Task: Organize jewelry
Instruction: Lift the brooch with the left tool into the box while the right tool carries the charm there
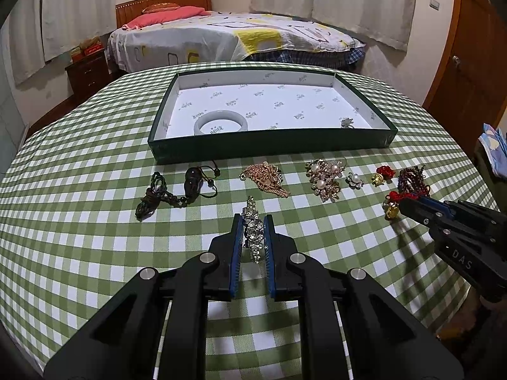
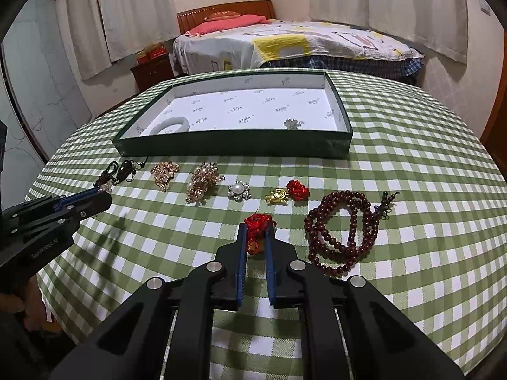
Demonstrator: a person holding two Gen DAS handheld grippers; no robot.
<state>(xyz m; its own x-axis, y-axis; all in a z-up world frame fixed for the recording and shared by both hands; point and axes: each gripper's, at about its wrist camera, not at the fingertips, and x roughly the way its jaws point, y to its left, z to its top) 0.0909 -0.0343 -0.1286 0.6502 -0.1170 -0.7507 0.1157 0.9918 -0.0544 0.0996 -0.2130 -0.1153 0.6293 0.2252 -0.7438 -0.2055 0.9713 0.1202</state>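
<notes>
My left gripper (image 1: 253,221) is shut on a long rhinestone hair clip (image 1: 253,237) low over the checked cloth. My right gripper (image 2: 256,229) is shut on a red knot with a gold charm (image 2: 255,236); from the left wrist view its tips (image 1: 408,204) sit at that charm (image 1: 392,210). Beyond both stands the green tray (image 1: 269,144) (image 2: 228,145) with a white lining. It holds a pale bangle (image 1: 221,121) (image 2: 171,124) at the left and a small brooch (image 1: 347,123) (image 2: 292,123) at the right.
A row of jewelry lies before the tray: dark cord pendant (image 1: 177,190), gold chain piece (image 1: 266,179), pearl brooch (image 1: 324,175), pearl flower (image 2: 239,190), gold charm with red knot (image 2: 279,196), dark red bead string (image 2: 342,231). A bed (image 1: 221,38) stands behind the table.
</notes>
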